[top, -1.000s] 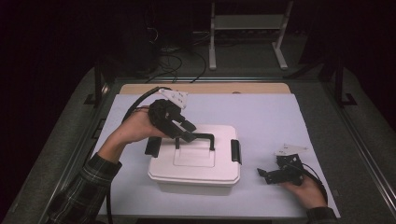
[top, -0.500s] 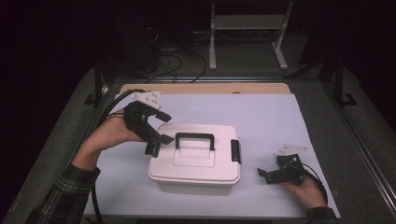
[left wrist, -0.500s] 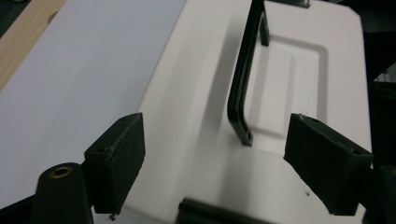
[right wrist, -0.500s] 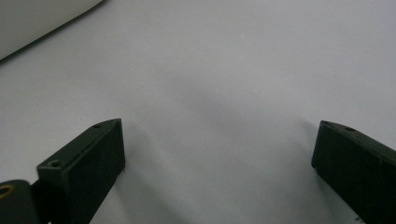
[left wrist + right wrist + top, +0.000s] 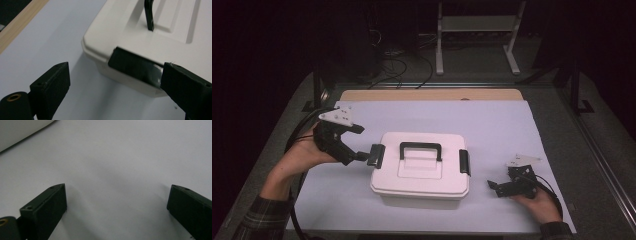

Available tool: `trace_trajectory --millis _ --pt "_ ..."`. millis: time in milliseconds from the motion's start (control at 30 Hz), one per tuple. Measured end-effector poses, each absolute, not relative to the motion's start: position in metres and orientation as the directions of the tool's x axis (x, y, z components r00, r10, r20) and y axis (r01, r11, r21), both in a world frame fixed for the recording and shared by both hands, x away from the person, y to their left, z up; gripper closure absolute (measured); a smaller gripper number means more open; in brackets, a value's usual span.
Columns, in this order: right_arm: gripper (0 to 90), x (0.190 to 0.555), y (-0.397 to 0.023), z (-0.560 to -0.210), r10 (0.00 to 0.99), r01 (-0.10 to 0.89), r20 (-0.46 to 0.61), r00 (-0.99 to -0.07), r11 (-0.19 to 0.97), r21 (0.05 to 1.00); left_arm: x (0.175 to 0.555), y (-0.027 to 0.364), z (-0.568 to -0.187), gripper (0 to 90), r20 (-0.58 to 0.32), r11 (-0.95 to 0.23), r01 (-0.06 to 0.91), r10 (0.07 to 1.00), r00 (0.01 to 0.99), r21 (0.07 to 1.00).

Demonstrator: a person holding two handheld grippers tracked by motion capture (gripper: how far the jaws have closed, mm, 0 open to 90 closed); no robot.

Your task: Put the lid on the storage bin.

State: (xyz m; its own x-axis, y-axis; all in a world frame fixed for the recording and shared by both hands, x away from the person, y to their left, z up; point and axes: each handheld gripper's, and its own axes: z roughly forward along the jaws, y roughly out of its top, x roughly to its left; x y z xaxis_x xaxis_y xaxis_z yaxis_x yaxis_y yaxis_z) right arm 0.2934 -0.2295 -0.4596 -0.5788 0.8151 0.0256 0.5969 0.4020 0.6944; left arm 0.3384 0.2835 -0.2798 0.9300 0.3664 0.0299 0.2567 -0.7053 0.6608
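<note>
In the high view, the left gripper has its jaws wide, just opened further, with nothing between them, and it points to the black latch at the 9 o'clock end of the white box, which stands in the middle of the table; the right gripper rests at 3 o'clock, well apart. In the left gripper view, one jaw is just beside this latch, which looks swung outward, so I judge this side is released. In the right gripper view the jaws are wide over bare table, so the right latch and lifting the lid by the handle are probably still to do.
</note>
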Motion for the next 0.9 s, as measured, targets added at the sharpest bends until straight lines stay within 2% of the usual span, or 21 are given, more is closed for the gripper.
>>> trace_trajectory --millis 233,467,900 --pt "2.2 0.293 -0.229 -0.46 0.815 0.597 0.025 -0.579 0.402 0.694 0.327 0.311 -0.299 6.0 0.026 -0.681 0.303 0.427 0.904 0.666" --pt "2.2 0.293 -0.229 -0.46 0.815 0.596 0.024 -0.579 0.403 0.695 0.32 0.337 -0.328 5.5 0.042 -0.645 0.373 0.532 0.846 0.667" --pt "2.2 0.293 -0.229 -0.46 0.815 0.596 0.024 -0.579 0.403 0.694 0.31 0.356 -0.381 5.5 0.049 -0.576 0.451 0.651 0.758 0.682"
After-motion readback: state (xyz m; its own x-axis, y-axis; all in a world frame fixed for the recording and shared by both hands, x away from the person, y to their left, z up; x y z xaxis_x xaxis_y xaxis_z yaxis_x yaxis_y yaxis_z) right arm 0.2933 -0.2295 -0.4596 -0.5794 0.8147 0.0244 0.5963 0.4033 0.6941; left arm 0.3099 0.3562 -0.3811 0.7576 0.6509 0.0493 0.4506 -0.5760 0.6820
